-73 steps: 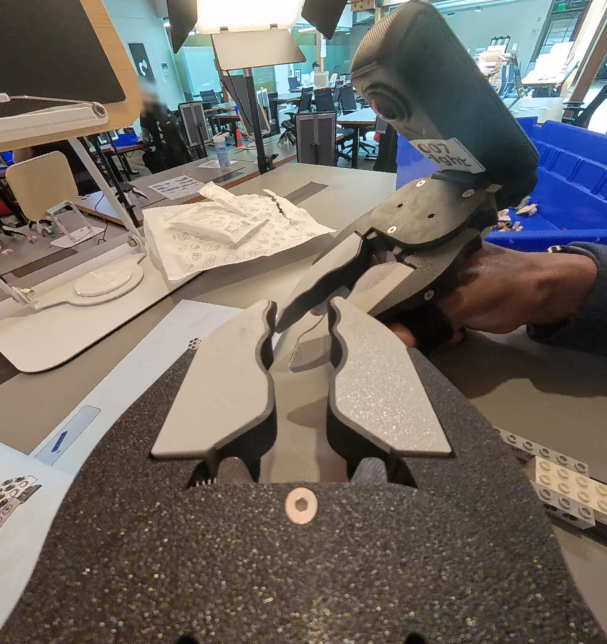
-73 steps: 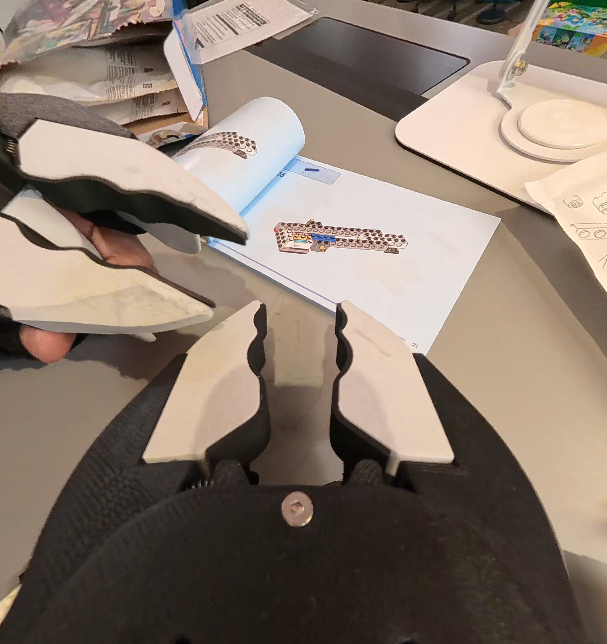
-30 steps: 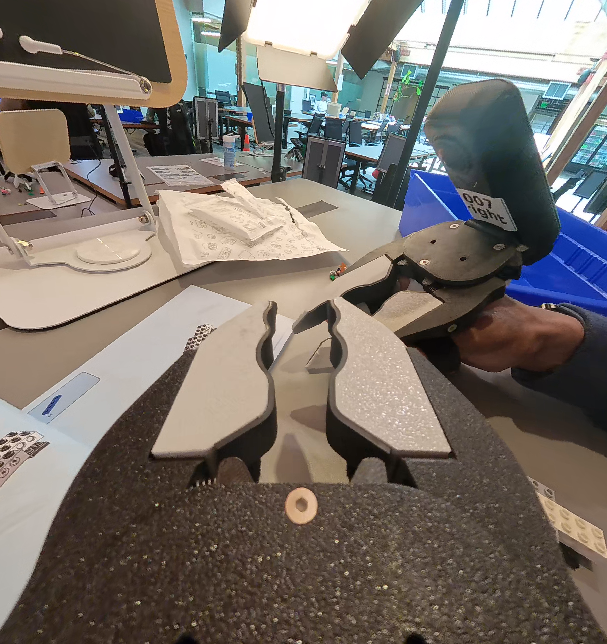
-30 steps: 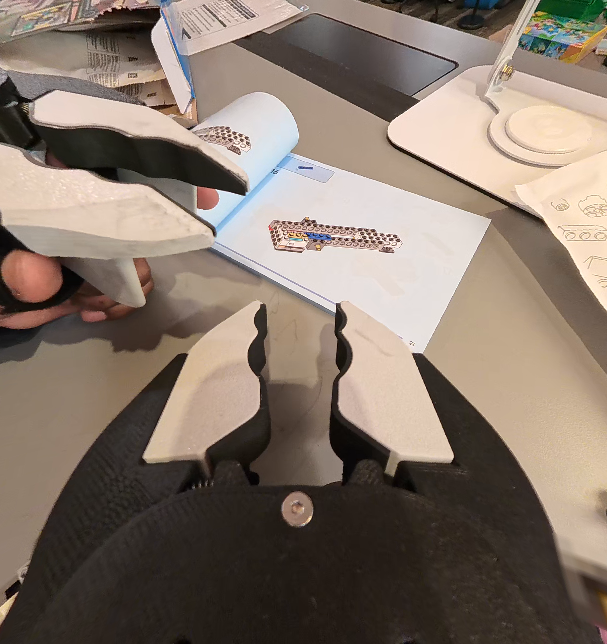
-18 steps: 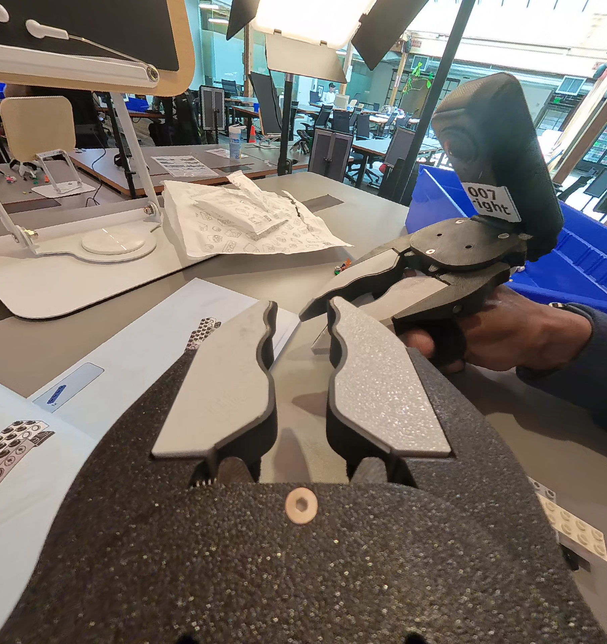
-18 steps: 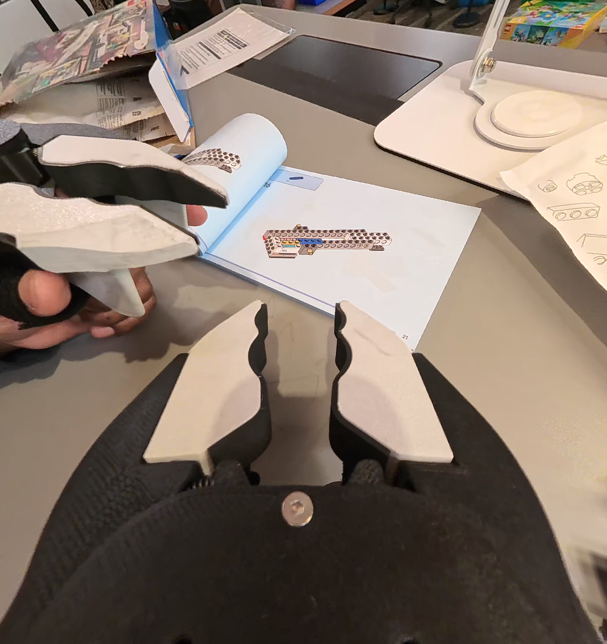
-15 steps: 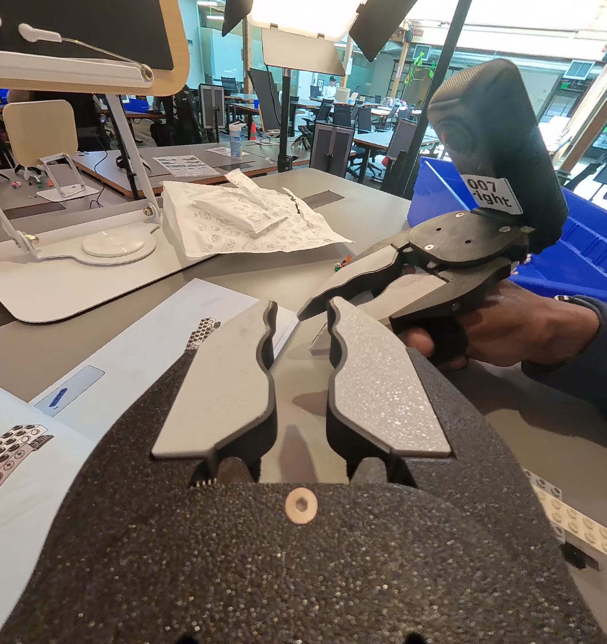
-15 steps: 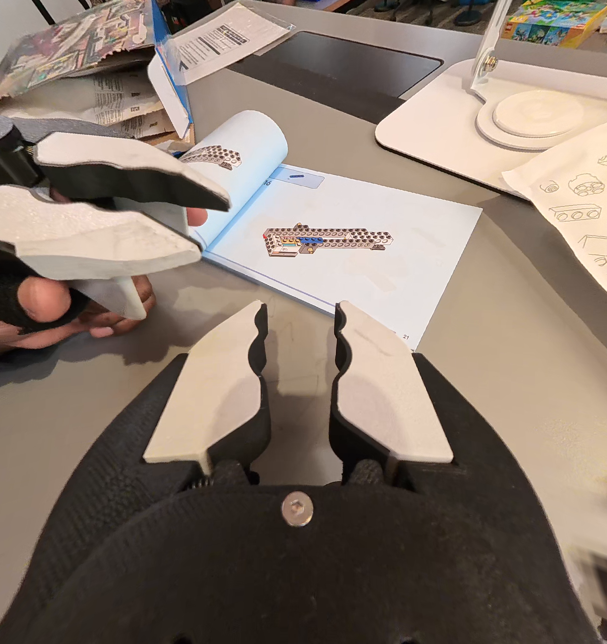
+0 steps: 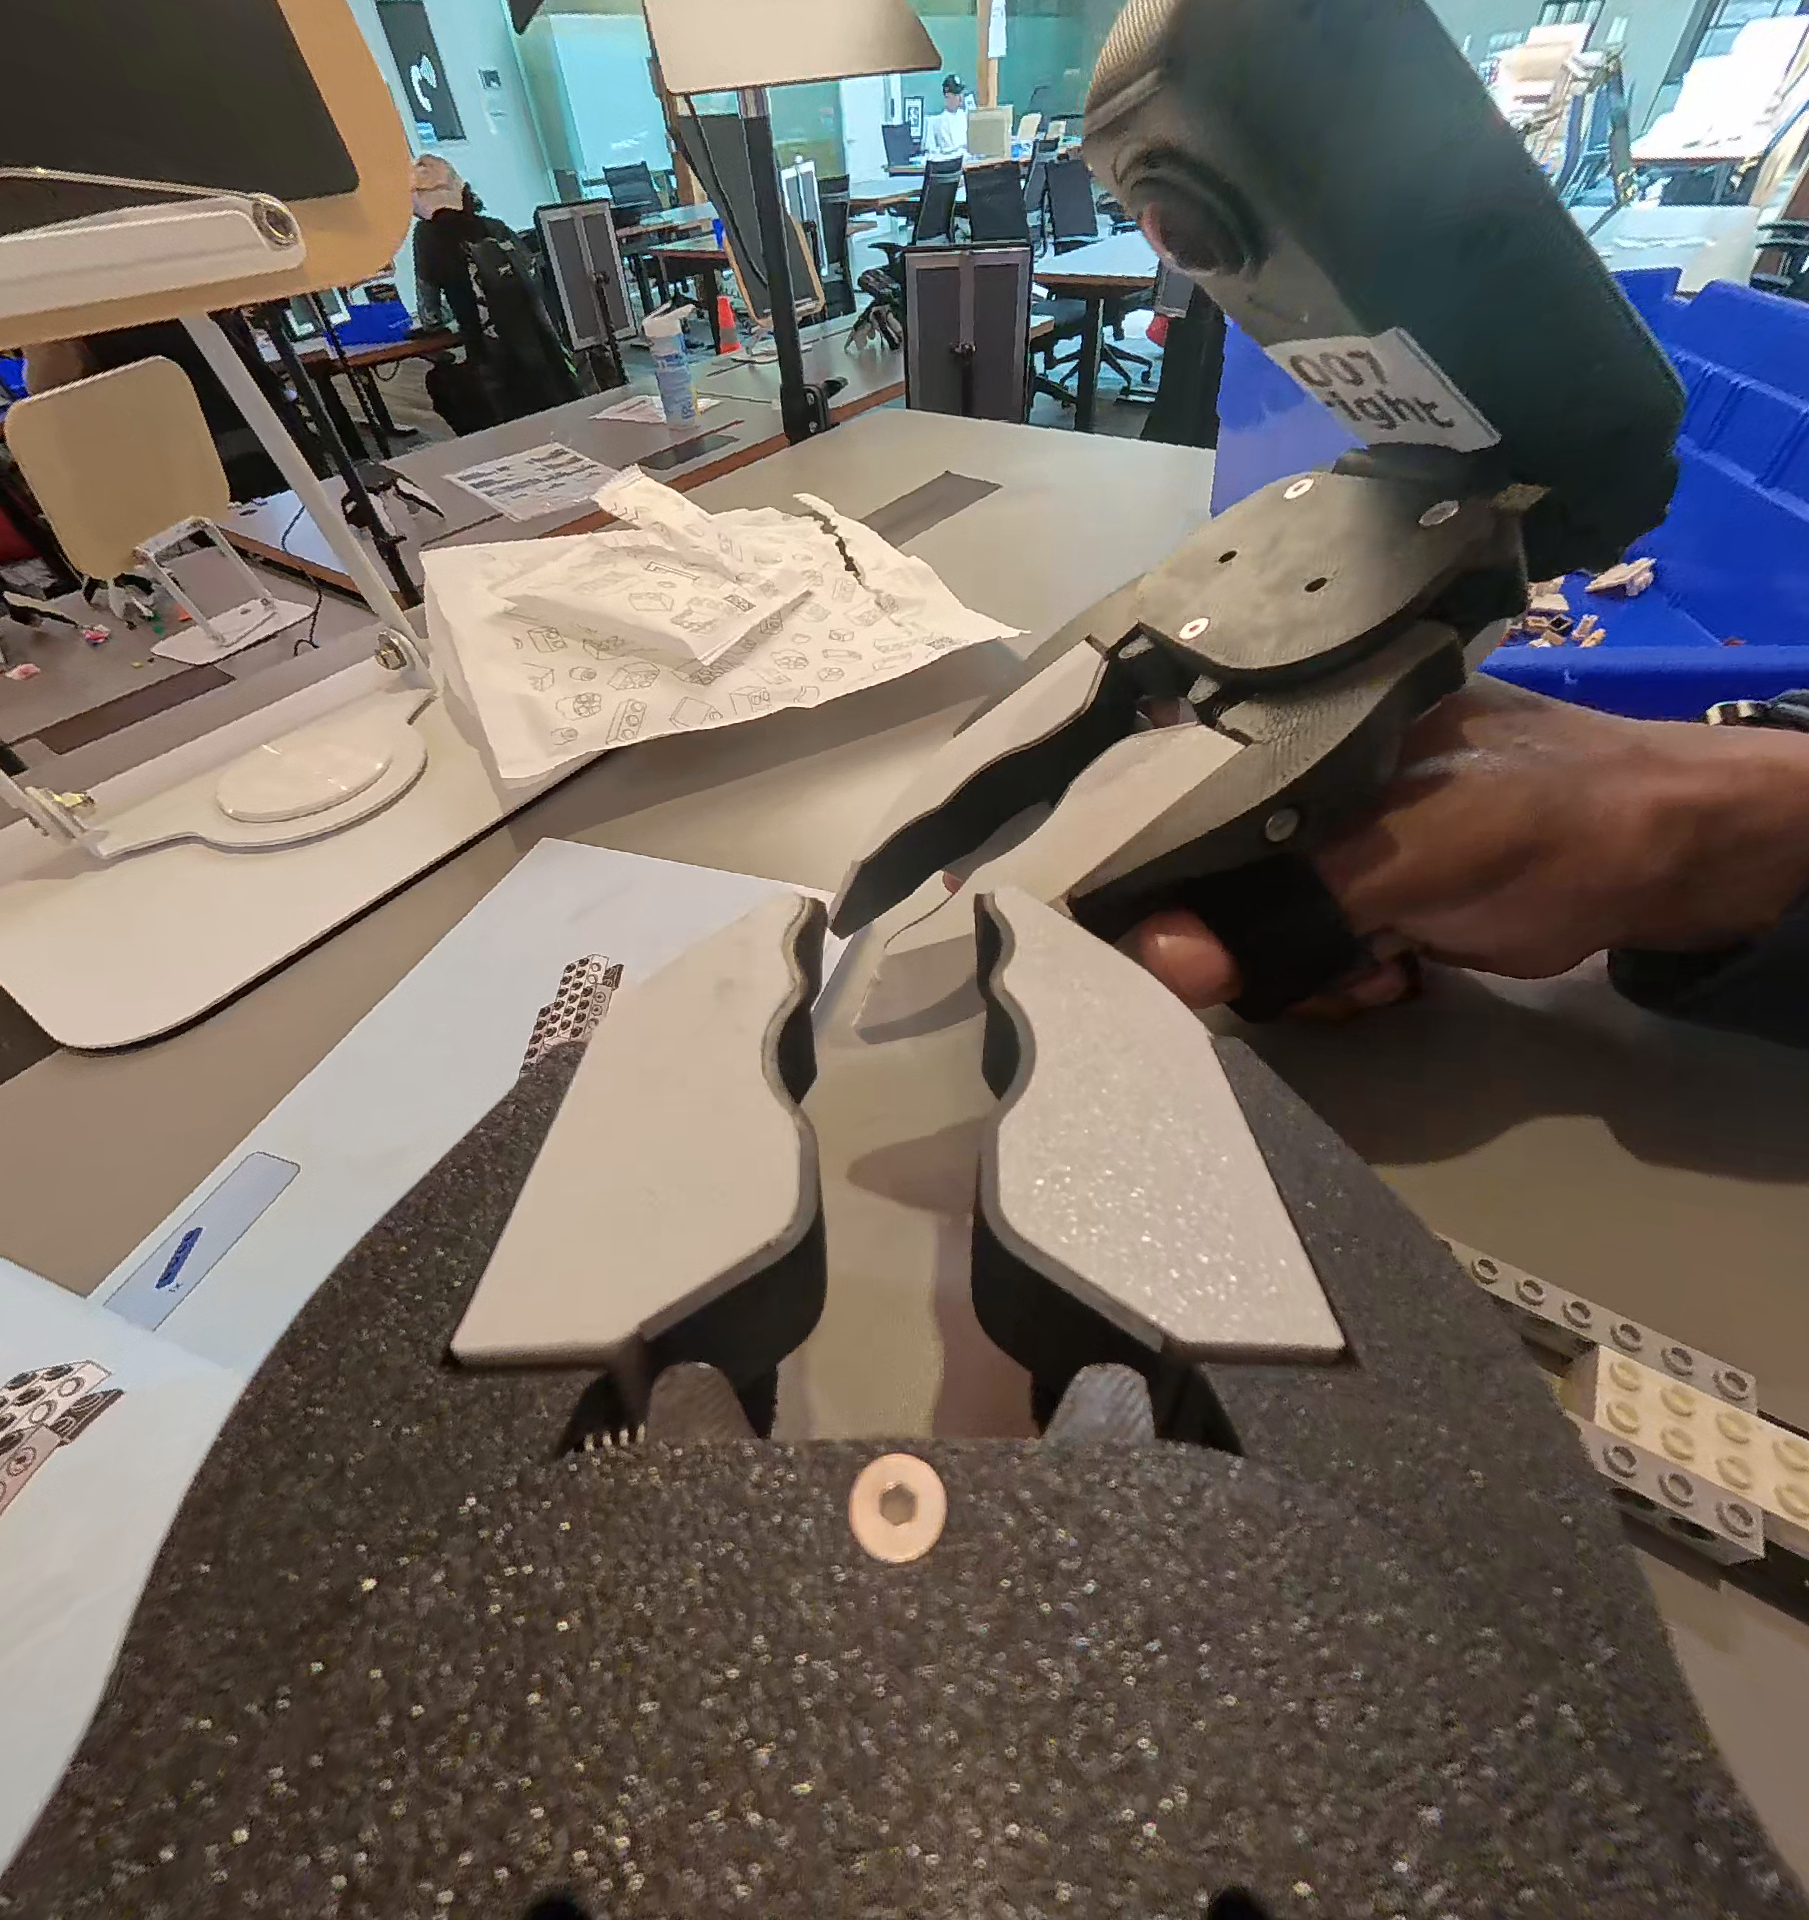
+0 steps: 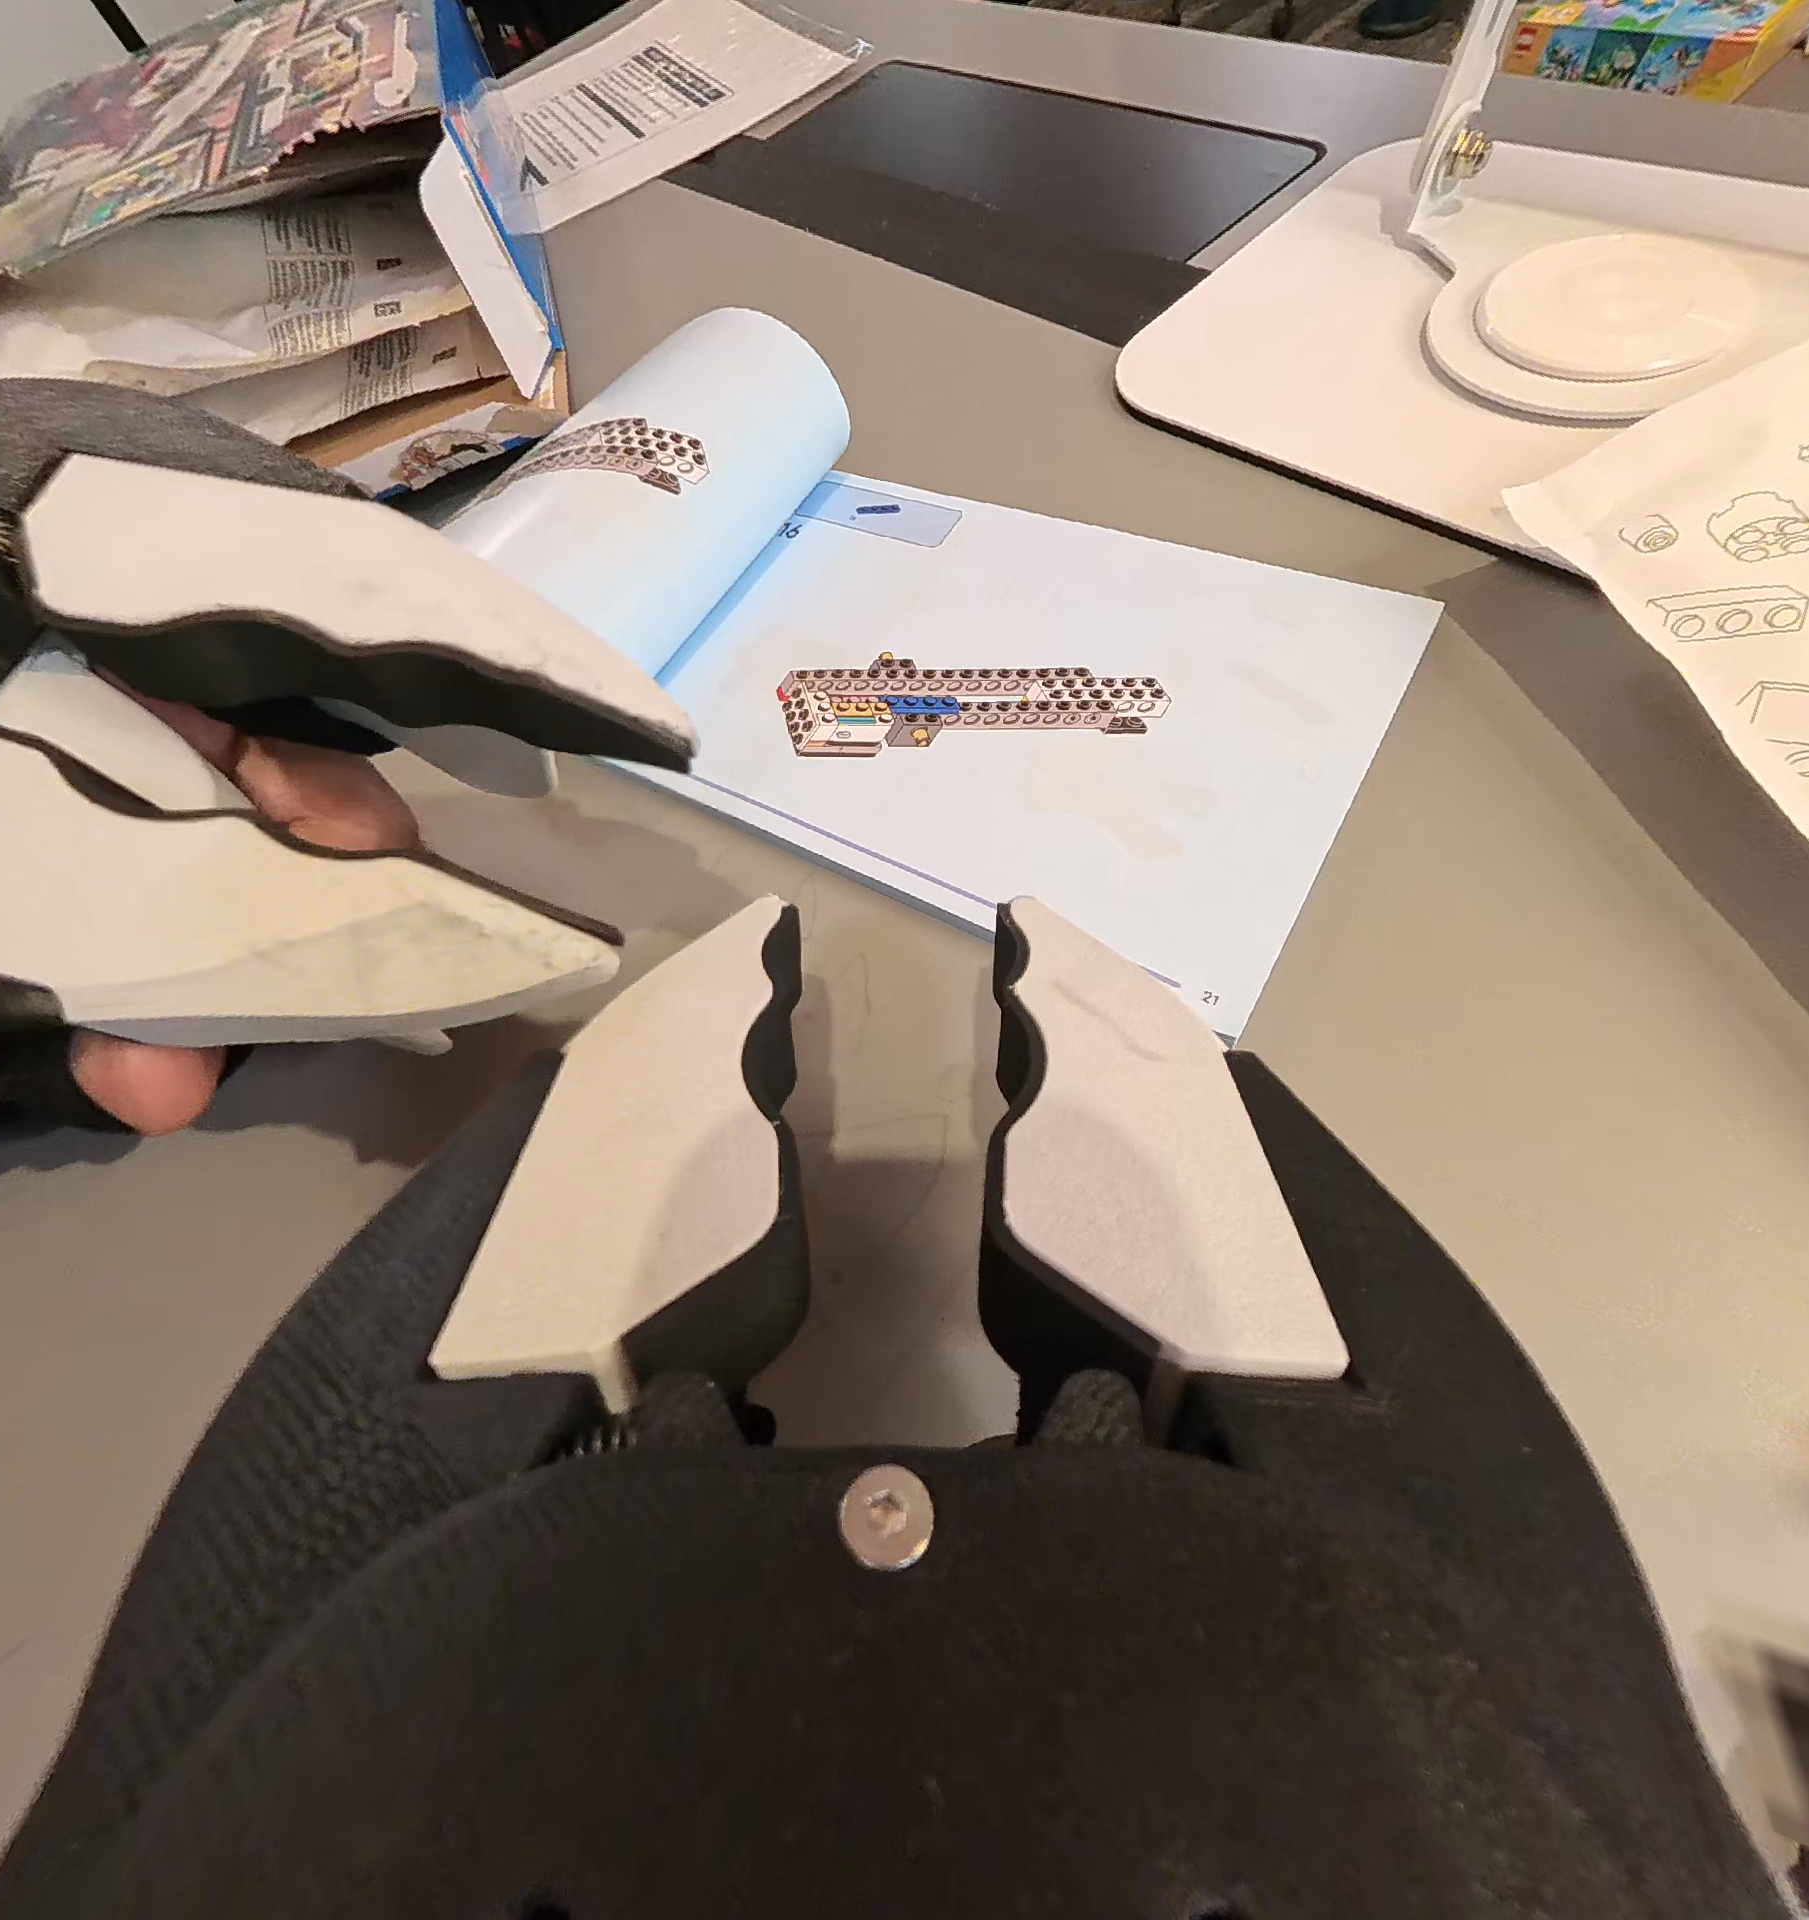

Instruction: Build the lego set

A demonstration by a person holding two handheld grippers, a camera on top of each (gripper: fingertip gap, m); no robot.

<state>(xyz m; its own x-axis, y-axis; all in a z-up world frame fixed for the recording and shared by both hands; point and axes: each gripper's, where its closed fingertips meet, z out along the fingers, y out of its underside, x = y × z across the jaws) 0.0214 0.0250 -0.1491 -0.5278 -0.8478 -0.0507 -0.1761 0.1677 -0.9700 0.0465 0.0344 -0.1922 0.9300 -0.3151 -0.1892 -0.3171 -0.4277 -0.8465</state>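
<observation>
Instruction booklet [image 10: 1035, 727] lies open on the grey table [image 10: 1502, 1091], its left pages curled up in a roll and a drawing of a long brick build showing on the flat right page. Since a second ago both tools have dropped lower and drawn closer together over the bare table just in front of the booklet's near edge, while neither pair of jaws has changed its spread. The left gripper [image 9: 900, 925] hangs part open with nothing between its fingers, its tips just beside the booklet's corner. The right gripper [image 10: 895, 920] is likewise part open and empty, pointing at the booklet's near edge. A brick assembly [image 9: 1689, 1455] of grey and cream plates sits on the table right of the left gripper, untouched. A white stand base [image 10: 1399, 312] and a printed paper bag [image 9: 692, 634] lie beyond.
</observation>
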